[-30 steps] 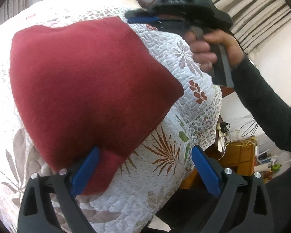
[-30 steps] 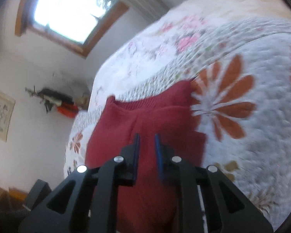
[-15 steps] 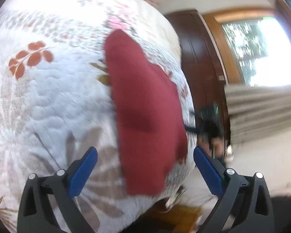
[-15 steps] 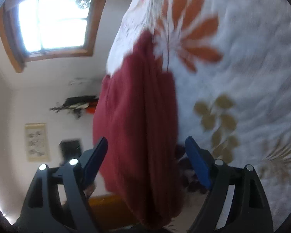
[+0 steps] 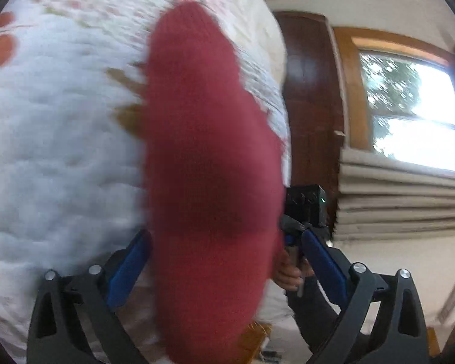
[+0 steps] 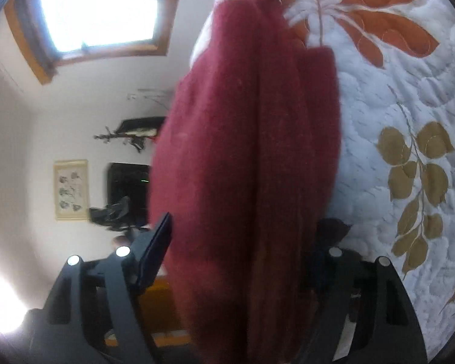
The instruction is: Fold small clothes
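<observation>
Sweater [image 6: 245, 157]: dark red knit, folded, on floral quilt [image 6: 394, 97].
Right gripper [image 6: 242, 261]: jaws spread wide around it.

Between the spread fingers of our left claw [image 5: 224, 261] the folded red garment [image 5: 209, 157] fills the gap, and it fills our right claw [image 6: 242, 261] likewise. Left of the garment the quilted bed [image 5: 51, 139] lies bare; beyond its right edge our other hand [image 5: 288, 273] and a dark wooden wardrobe [image 5: 312, 103] crowd the way.

Both wrist cameras face the red garment [image 5: 209, 182] closely, from opposite sides.
</observation>
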The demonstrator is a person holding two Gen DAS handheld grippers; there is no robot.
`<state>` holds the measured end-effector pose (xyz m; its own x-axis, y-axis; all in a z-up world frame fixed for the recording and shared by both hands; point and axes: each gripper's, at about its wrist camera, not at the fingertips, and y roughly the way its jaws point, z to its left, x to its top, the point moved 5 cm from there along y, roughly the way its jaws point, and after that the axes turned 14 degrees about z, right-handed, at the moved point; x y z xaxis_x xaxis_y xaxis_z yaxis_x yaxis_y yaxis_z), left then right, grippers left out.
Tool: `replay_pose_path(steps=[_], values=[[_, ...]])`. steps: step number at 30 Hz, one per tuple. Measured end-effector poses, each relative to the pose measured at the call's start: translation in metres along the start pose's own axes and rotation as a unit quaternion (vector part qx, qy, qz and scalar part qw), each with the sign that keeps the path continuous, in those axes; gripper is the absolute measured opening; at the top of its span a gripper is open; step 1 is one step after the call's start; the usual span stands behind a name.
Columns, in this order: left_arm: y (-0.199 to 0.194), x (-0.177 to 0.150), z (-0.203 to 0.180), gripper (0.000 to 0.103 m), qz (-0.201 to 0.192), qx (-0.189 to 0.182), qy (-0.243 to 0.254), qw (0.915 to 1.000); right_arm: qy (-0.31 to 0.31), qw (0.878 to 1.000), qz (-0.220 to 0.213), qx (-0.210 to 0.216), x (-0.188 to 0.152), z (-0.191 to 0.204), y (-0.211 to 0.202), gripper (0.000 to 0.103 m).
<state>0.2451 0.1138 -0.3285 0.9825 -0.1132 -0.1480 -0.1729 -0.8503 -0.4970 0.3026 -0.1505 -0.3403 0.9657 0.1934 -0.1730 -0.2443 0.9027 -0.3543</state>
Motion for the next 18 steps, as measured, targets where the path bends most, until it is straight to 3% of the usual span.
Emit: replay_pose_path(steps=[3,5,8,13,18], values=[[0.015,0.007,0.014,0.081,0.011,0.008,-0.039,0.9992,0.021,1.000,-0.003,0.015,0.004,-0.009,0.006,0.072],[0.018,0.009,0.019,0.064,0.013,0.000,-0.055,0.9984,0.010,1.000,-0.014,0.004,0.005,0.001,0.007,0.054],[0.019,0.009,0.012,0.051,0.023,-0.001,-0.046,0.9987,-0.002,1.000,-0.027,0.001,0.003,0.016,0.009,0.043],[-0.005,-0.001,-0.004,0.046,0.009,-0.004,-0.019,0.9998,-0.033,0.998,-0.051,-0.011,-0.009,0.058,0.017,0.041],[-0.068,-0.037,-0.023,0.046,-0.030,-0.020,0.019,0.9992,-0.090,0.995,-0.048,-0.015,-0.024,0.126,0.052,0.041]])
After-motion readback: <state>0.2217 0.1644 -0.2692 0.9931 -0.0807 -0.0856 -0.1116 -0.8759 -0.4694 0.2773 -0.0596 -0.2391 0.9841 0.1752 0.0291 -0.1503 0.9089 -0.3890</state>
